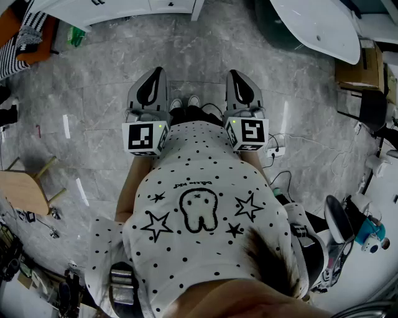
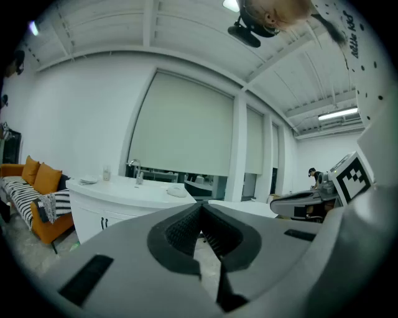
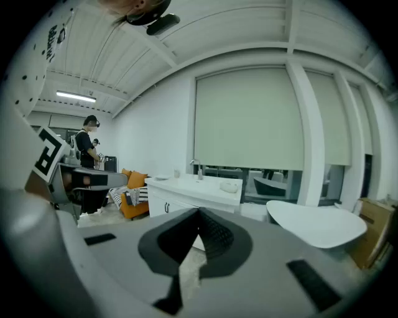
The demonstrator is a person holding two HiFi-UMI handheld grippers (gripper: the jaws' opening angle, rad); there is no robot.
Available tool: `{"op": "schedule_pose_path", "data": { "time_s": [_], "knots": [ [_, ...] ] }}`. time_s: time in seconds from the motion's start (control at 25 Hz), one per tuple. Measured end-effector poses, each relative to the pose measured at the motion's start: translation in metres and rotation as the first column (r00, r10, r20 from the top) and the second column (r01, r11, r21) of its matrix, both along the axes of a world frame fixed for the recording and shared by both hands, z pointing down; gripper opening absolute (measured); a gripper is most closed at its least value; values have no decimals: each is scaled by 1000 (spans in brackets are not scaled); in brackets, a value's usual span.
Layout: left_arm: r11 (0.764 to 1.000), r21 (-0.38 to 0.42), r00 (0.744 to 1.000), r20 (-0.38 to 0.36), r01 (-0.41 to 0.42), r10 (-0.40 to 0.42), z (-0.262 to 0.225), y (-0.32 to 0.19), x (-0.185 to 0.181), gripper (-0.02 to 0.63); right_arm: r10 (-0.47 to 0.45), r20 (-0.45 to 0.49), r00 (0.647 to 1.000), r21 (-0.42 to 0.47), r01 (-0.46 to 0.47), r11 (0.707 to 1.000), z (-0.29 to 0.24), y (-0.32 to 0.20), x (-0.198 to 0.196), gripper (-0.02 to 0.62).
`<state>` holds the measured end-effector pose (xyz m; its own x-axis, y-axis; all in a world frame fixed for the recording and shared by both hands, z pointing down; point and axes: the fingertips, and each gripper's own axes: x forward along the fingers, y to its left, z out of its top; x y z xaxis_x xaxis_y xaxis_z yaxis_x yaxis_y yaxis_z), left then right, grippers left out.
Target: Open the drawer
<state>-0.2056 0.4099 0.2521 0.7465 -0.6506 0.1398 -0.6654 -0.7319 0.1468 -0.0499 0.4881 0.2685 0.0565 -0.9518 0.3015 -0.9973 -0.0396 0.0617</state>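
Observation:
A white cabinet [image 2: 118,202] with a sink counter stands across the room, with dark handles [image 2: 104,222] on its front. In the right gripper view the same cabinet [image 3: 186,194] lies straight beyond the jaws, well out of reach. My left gripper [image 2: 200,206] is shut with nothing between its jaws. My right gripper [image 3: 199,213] is shut and empty too. In the head view the left gripper [image 1: 156,71] and right gripper [image 1: 236,73] are held side by side in front of the person's dotted white shirt, above grey floor, pointing toward the cabinet [image 1: 124,11].
An orange sofa [image 2: 31,189] with a striped throw sits left of the cabinet. A white rounded table [image 3: 317,225] stands to the right. A wooden stool [image 1: 26,189] is at the left. Cables [image 1: 280,149] lie on the floor at right. A person [image 3: 87,146] stands far off.

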Motion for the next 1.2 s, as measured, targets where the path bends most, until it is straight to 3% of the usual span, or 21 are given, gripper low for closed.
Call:
{"op": "schedule_pose_path", "data": {
  "time_s": [0.68,1.2],
  "knots": [
    [1000,3,1000,-8,11,-11,-6,-6,9,3,-19,7,1000,4,19,1000,-2,-7,7,14],
    [999,25,999,-8,35,-35,-10,0,35,3,-49,58,997,24,47,999,0,1,36,14]
  ]
}}
